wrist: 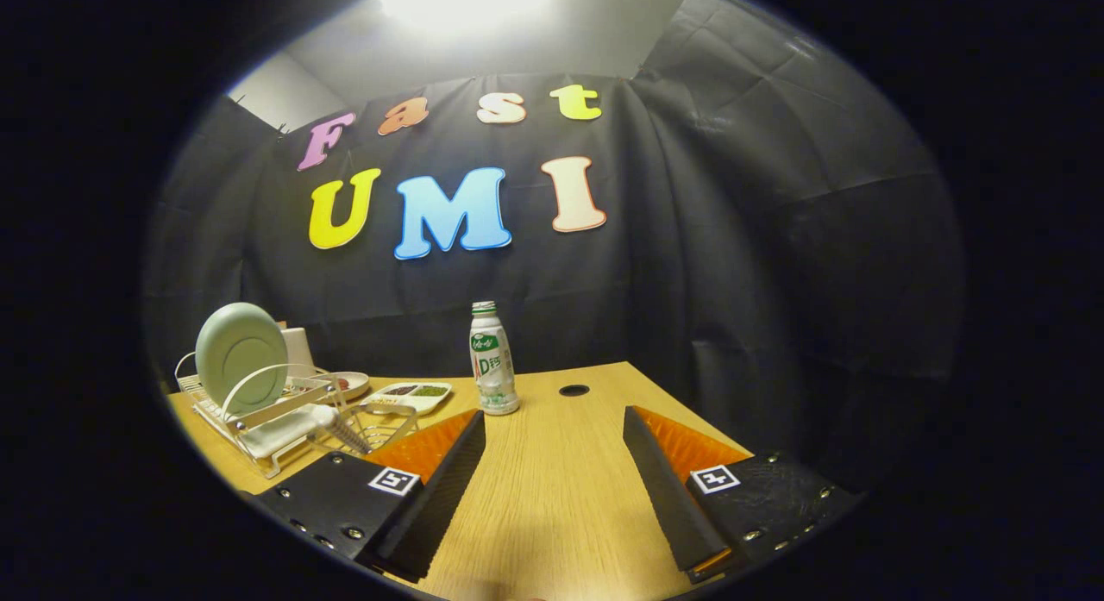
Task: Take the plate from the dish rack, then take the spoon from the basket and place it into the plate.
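The gripper (554, 411) hung above the pale wooden worktop (552, 497) with its jaws wide apart and nothing between them, only bare wood showing in the gap. The task's first thing, a round pale-green plate (240, 356), stood on edge in the white wire dish rack (259, 416) at the lower left of the frame, well to the left of the left finger and beyond it. Just ahead of that finger's tip sat a small wire basket (373, 427); a light handle-like piece (332, 422) leaned at it, possibly the spoon, though it was too small to be sure. Farther back lay a white divided tray (407, 397) and a small dish (349, 382). A white plastic bottle with a green label and cap (492, 359) stood near the middle, beyond the fingers.

Judging from this, the plate step was not yet begun. To do it well, the gripper would need to swing left and approach the plate's upper rim edge-on, one finger either side of the thin disc, then lift straight up out of the rack's wires before moving away, so the rim did not catch and tip the rack.
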